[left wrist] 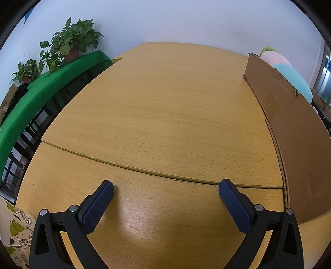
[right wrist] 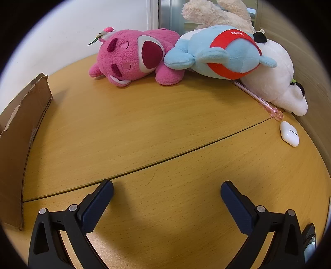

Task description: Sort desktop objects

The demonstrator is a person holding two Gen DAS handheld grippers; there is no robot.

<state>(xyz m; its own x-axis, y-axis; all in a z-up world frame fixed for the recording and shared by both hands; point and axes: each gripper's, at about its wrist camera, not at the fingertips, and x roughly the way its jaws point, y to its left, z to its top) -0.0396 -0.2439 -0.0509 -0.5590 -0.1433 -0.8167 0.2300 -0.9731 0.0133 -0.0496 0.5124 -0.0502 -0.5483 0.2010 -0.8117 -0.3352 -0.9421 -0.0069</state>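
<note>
In the right wrist view a pink plush bear (right wrist: 132, 58), a blue and red plush (right wrist: 223, 53), a white plush (right wrist: 277, 82) and a cream plush (right wrist: 219, 14) lie piled at the table's far right. A pink pen (right wrist: 262, 103) and a white earbud case (right wrist: 289, 134) lie beside them. My right gripper (right wrist: 166, 190) is open and empty over the wooden table (right wrist: 144, 128), well short of the toys. My left gripper (left wrist: 165, 189) is open and empty over bare table (left wrist: 165, 103). A cardboard box (left wrist: 289, 124) stands to its right, with a pastel plush (left wrist: 285, 68) behind it.
The cardboard box also shows at the left in the right wrist view (right wrist: 18, 134). Potted plants (left wrist: 70, 41) stand on a green-covered ledge (left wrist: 41, 91) left of the table. A leaf-print box (left wrist: 16, 231) sits at the lower left. A seam (left wrist: 144, 171) crosses the tabletop.
</note>
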